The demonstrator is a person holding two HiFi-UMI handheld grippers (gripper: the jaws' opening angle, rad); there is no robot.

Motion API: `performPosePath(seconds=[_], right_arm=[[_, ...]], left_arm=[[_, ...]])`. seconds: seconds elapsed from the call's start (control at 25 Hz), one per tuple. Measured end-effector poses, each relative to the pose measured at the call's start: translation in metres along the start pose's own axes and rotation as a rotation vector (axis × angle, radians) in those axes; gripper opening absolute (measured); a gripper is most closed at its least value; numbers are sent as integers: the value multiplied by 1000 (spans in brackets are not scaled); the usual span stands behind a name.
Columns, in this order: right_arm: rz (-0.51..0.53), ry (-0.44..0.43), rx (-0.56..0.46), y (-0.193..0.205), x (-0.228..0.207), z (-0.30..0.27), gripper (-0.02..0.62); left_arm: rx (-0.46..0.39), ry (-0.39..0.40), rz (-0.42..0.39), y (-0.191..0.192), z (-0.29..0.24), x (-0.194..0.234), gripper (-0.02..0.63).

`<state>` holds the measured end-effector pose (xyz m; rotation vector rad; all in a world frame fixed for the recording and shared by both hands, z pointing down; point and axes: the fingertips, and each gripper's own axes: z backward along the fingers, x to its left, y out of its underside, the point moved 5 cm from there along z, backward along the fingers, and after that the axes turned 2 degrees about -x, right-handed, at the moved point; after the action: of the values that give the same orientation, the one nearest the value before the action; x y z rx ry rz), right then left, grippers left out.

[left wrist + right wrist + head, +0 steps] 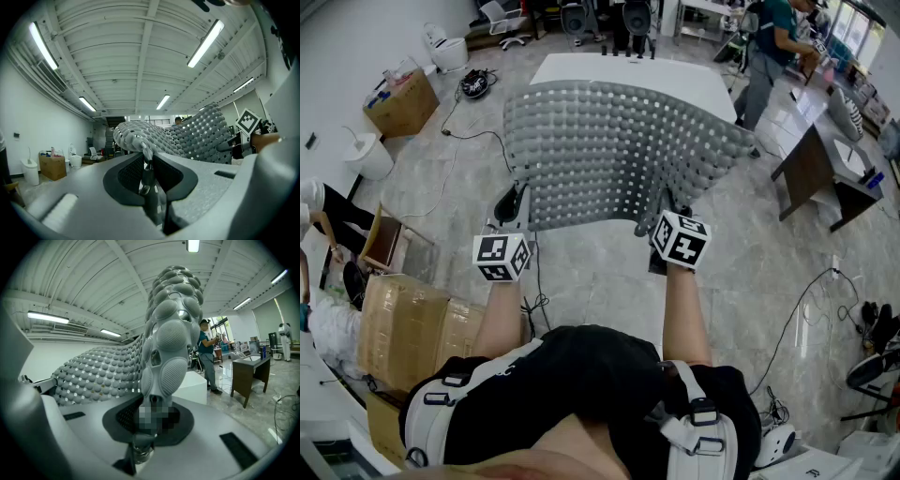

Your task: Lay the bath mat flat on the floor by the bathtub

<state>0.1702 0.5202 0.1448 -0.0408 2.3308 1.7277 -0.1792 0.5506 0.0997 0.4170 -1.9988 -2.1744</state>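
Note:
A grey pebble-textured bath mat (619, 155) with many holes hangs spread out in the air in the head view, in front of the white bathtub (628, 70). My left gripper (514, 208) is shut on the mat's near left corner, and my right gripper (661, 223) is shut on its near right corner. In the left gripper view the mat's edge (146, 152) is pinched between the jaws of the left gripper (149, 169). In the right gripper view the mat (171, 341) rises steeply from the jaws of the right gripper (152, 416).
Marble-look floor (600, 281) lies below the mat. Cardboard boxes (408, 323) stand at the left, another box (401, 101) and a toilet (445, 47) at the far left. A dark desk (811, 169) and a standing person (764, 56) are at the right. Cables (478, 136) trail on the floor.

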Motion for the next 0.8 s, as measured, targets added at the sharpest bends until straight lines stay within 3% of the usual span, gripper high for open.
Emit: performPosePath(seconds=[0.8], right_arm=[[10,12,-5,17,51,-16,44]], left_arm=[[15,9,75,28,12,55,58]])
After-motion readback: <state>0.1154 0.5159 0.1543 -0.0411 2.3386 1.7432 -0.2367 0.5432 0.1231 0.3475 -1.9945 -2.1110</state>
